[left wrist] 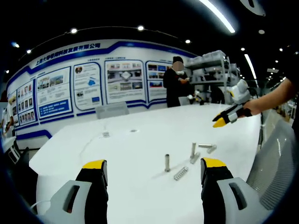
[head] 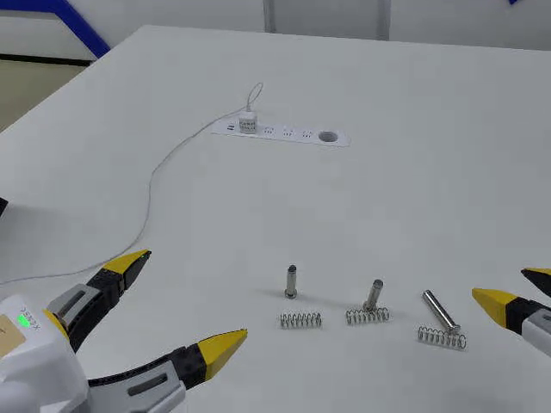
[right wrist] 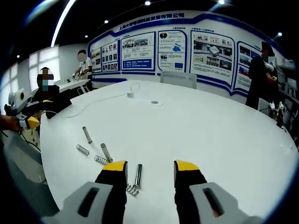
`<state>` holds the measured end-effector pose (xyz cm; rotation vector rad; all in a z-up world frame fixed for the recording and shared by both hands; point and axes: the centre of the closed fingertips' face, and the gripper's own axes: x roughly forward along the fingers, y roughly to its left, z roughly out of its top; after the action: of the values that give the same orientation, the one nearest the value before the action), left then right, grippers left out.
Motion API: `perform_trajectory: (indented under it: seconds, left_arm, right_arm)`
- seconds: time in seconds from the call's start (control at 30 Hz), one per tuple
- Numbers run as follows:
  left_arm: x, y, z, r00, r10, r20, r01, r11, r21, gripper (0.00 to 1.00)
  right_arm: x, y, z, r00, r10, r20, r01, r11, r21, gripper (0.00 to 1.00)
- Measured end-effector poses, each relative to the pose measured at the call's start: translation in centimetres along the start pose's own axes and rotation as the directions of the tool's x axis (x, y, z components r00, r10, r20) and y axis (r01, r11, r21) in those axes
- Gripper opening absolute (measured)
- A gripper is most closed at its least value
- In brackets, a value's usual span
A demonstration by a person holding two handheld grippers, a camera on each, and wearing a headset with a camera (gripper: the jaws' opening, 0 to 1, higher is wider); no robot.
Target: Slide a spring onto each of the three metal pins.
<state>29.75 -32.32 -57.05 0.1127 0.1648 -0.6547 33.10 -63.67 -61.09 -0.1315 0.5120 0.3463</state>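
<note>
The left gripper [head: 185, 299] and right gripper [right wrist: 149, 168] both gape wide and empty, so the task looks unstarted: next, pinch a spring [head: 300, 320] and steady its pin [head: 291, 281]. Three steel pins, one upright and two tilted, line up well to the near side of the power strip [head: 280, 134], with a bare spring lying beside each.

Right tongs [right wrist: 150, 167] apart, empty, pins [right wrist: 106, 152] and springs [right wrist: 82, 149] ahead-left

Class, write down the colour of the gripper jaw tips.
Yellow, seen best on the left gripper in the head view.
</note>
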Motion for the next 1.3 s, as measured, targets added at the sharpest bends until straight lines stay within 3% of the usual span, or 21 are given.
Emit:
perform_trajectory:
  seconds: [0.17, 0.37, 0.67, 0.9, 1.03, 1.1, 1.2, 1.3]
  left_arm:
    - [0.0, 0.2, -0.4, 0.9998, 0.005, -0.02, -0.006, 1.0, -0.015, 0.82]
    - [0.1, 0.1, -0.5, 0.9997, -0.005, -0.022, 0.004, 0.999, -0.035, 0.77]
    - [0.3, -0.7, -0.7, 0.9987, -0.034, -0.038, 0.033, 0.999, -0.032, 0.75]
    - [0.4, -1.4, -1.0, 0.9962, -0.074, -0.047, 0.071, 0.996, -0.049, 0.74]
    - [0.5, -2.0, -0.9, 0.9939, -0.1, -0.047, 0.098, 0.994, -0.042, 0.72]
    - [0.5, -2.1, -0.9, 0.9936, -0.102, -0.049, 0.1, 0.994, -0.04, 0.72]
    - [0.5, -1.8, -1.1, 0.9939, -0.094, -0.056, 0.092, 0.995, -0.049, 0.72]
    - [0.4, -1.6, -1.0, 0.9952, -0.085, -0.048, 0.083, 0.995, -0.058, 0.72]
  right_arm:
    - [1.8, 1.4, -0.6, 0.9971, 0.059, -0.049, -0.06, 0.998, -0.024, 0.4]
    - [3.6, 2.2, -1.8, 0.9906, 0.087, -0.105, -0.091, 0.995, -0.033, 0.37]
    - [5.2, 2.0, -3.1, 0.982, 0.085, -0.169, -0.088, 0.996, -0.016, 0.31]
    - [6.7, 2.0, -4.5, 0.9696, 0.083, -0.23, -0.084, 0.996, 0.005, 0.26]
    - [7.3, 2.3, -5.0, 0.9624, 0.082, -0.259, -0.091, 0.996, -0.022, 0.24]
    - [7.5, 2.2, -5.1, 0.9599, 0.082, -0.268, -0.089, 0.996, -0.015, 0.23]
    - [7.6, 2.6, -5.1, 0.9592, 0.113, -0.259, -0.104, 0.993, 0.049, 0.22]
    - [7.8, 2.6, -5.3, 0.9558, 0.108, -0.274, -0.104, 0.994, 0.028, 0.18]
